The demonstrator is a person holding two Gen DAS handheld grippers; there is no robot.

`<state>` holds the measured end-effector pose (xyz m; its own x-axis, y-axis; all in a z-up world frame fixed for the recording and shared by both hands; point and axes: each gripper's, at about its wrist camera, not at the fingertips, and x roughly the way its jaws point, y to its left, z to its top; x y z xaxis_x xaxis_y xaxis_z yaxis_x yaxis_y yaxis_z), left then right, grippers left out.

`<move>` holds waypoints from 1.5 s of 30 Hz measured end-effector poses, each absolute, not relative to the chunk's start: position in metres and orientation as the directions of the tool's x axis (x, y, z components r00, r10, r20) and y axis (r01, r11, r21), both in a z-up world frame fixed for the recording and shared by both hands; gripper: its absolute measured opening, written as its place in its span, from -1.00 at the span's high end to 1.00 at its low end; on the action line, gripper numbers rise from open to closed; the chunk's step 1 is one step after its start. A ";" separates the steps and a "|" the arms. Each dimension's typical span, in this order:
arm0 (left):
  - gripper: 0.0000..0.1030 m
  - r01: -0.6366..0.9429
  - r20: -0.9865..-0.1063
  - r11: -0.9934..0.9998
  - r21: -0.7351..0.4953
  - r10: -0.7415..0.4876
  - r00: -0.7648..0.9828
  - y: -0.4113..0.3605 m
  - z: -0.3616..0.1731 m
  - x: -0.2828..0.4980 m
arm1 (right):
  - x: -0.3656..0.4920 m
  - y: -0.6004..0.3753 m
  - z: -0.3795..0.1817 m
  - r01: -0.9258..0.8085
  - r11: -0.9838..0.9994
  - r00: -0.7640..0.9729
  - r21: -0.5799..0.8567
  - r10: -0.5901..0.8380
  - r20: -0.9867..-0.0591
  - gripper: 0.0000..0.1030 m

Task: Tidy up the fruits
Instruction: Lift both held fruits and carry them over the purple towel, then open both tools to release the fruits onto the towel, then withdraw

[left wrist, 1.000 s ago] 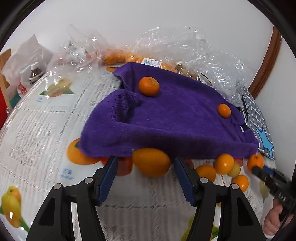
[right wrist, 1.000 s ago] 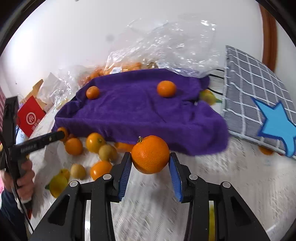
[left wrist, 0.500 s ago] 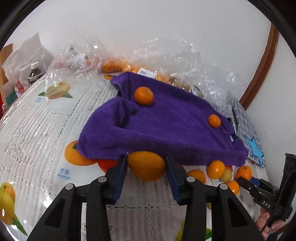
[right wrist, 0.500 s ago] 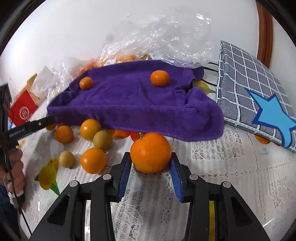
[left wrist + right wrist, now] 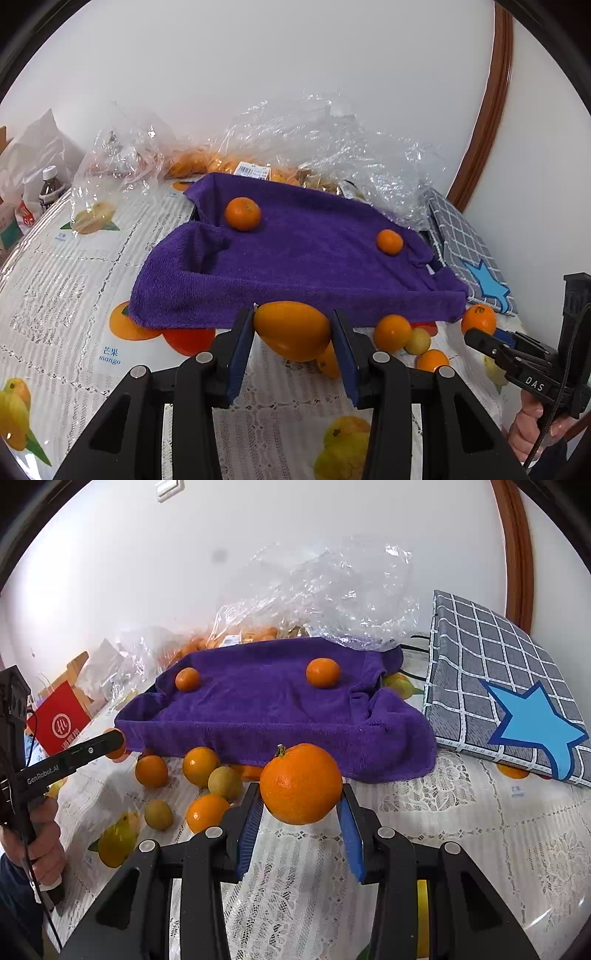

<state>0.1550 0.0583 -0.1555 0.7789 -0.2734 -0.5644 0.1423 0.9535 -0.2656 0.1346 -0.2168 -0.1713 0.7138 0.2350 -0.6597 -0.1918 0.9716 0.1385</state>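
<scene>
My left gripper (image 5: pixel 293 345) is shut on a smooth oval orange-yellow fruit (image 5: pixel 291 329), held above the table in front of the purple towel (image 5: pixel 295 266). My right gripper (image 5: pixel 301 821) is shut on a round orange with a stem (image 5: pixel 301 783), held before the towel's (image 5: pixel 280 709) near edge. Two small oranges lie on the towel (image 5: pixel 242 213) (image 5: pixel 389 242). Several loose oranges and yellowish fruits lie on the table by the towel's edge (image 5: pixel 201 761) (image 5: pixel 392 332).
Crinkled clear plastic bags with more oranges (image 5: pixel 332 147) sit behind the towel. A grey checked bag with a blue star (image 5: pixel 509 694) lies right of it. A bottle (image 5: pixel 48 188) and a red box (image 5: pixel 59 720) stand at the table's far left edge.
My left gripper closed on the oval fruit and lifted it, pulling back from the towel. My right gripper kept hold of the orange and drew back a little.
</scene>
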 end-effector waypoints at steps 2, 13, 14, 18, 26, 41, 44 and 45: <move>0.22 0.138 -0.553 0.952 -0.274 -0.274 0.787 0.061 -0.154 0.153 | 0.133 -0.218 -0.168 -0.183 0.973 0.728 0.137 0.228 -0.647 0.21; 0.22 0.069 -0.491 0.956 -0.286 -0.208 0.846 0.075 -0.118 0.158 | 0.136 -0.220 -0.123 -0.172 0.975 0.781 0.142 0.222 -0.584 0.21; 0.22 0.069 -0.477 0.959 -0.276 -0.200 0.856 0.074 -0.108 0.163 | 0.141 -0.219 -0.115 -0.175 0.975 0.789 0.137 0.222 -0.573 0.21; 0.22 0.070 -0.436 0.957 -0.280 -0.192 0.879 0.075 -0.083 0.185 | 0.167 -0.213 -0.090 -0.173 0.976 0.806 0.132 0.217 -0.550 0.21; 0.22 0.036 -0.450 0.925 -0.379 -0.218 0.866 0.083 -0.095 0.247 | 0.224 -0.203 -0.082 -0.175 0.975 0.819 0.137 0.222 -0.530 0.21; 0.22 0.051 -0.612 0.969 -0.243 -0.194 0.766 0.058 -0.150 0.278 | 0.268 -0.221 -0.157 -0.112 0.978 0.701 0.179 0.205 -0.683 0.21; 0.22 0.043 -0.642 0.974 -0.222 -0.179 0.745 0.054 -0.158 0.283 | 0.275 -0.219 -0.170 -0.112 0.978 0.675 0.175 0.204 -0.709 0.21; 0.22 0.035 -0.654 0.978 -0.208 -0.165 0.738 0.053 -0.160 0.284 | 0.276 -0.218 -0.173 -0.112 0.979 0.669 0.168 0.200 -0.716 0.21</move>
